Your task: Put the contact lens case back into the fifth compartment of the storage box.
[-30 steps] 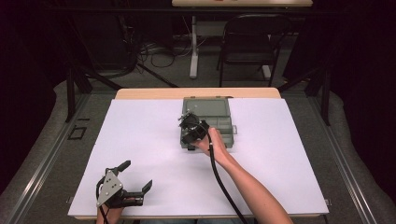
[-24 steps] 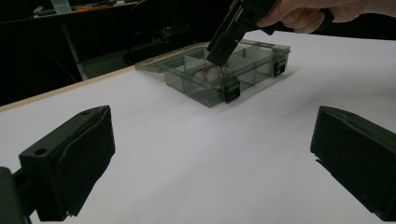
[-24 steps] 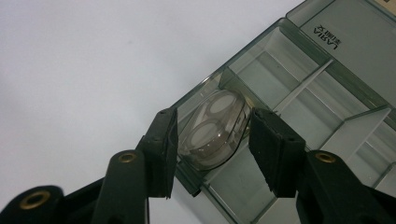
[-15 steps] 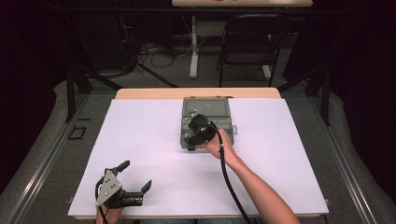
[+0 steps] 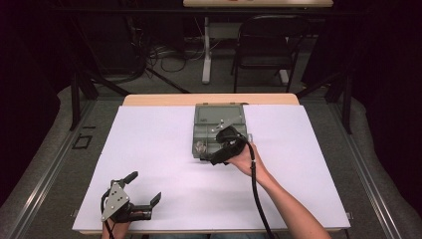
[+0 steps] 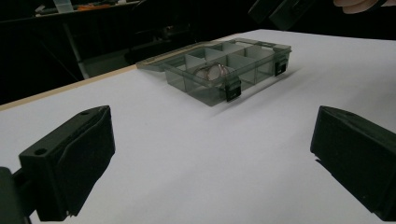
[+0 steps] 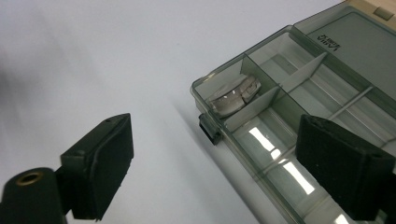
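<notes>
My right gripper point(image 5: 215, 158) has been pulling back toward me over the last second, off the middle of the compartment box point(image 5: 219, 130) and onto its near-left corner, jaws spread wide and holding nothing. I am reading that as a drop just finished: the small roll of clear tape point(image 7: 232, 96) is lying in the box's near-left corner cell, untouched, so this item looks sorted. The box is sitting at the desk's point(image 5: 149, 149) far edge, about midway along it, lid folded open behind. It is smoky translucent plastic, hard and glossy, with thin straight dividers and a black latch point(image 7: 209, 128) on its front wall. My left gripper point(image 5: 144, 196) is resting by the desk's near-left corner, likewise gaping and empty, on the matte white surface.
</notes>
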The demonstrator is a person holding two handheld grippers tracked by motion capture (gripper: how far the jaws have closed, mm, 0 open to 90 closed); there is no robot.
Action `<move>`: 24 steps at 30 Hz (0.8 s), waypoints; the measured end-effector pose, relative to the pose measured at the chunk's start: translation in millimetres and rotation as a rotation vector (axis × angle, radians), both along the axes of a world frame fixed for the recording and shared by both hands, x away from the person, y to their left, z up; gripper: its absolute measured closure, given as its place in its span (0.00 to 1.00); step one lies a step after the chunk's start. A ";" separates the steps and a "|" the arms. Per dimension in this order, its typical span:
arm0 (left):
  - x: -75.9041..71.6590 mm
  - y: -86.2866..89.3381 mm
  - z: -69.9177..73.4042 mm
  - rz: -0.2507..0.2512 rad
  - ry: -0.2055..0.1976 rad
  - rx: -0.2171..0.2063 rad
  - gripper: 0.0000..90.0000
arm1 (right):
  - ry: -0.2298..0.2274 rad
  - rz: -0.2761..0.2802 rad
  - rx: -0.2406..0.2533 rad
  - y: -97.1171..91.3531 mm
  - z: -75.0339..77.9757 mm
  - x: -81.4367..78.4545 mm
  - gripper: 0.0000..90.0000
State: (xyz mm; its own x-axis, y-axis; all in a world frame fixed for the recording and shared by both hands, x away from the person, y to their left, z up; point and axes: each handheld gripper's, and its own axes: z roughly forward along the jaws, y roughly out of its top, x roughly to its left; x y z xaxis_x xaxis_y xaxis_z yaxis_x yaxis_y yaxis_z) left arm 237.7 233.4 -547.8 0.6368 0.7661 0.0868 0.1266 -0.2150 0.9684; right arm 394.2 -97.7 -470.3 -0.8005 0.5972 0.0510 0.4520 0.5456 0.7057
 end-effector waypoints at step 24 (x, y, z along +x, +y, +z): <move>-0.2 -2.2 -0.4 -0.003 0.008 0.009 0.00 | -0.038 -0.021 0.047 -63.3 -3.6 -28.1 0.01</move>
State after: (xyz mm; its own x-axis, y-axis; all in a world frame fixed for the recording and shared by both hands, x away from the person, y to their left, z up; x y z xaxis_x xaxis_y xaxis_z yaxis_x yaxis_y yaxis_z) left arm 237.5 231.2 -548.2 0.6395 0.7636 0.0885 0.1338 -0.2239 0.9654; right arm 366.1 -161.1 -473.9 -0.7896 0.6117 0.0490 0.4352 0.5018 0.7475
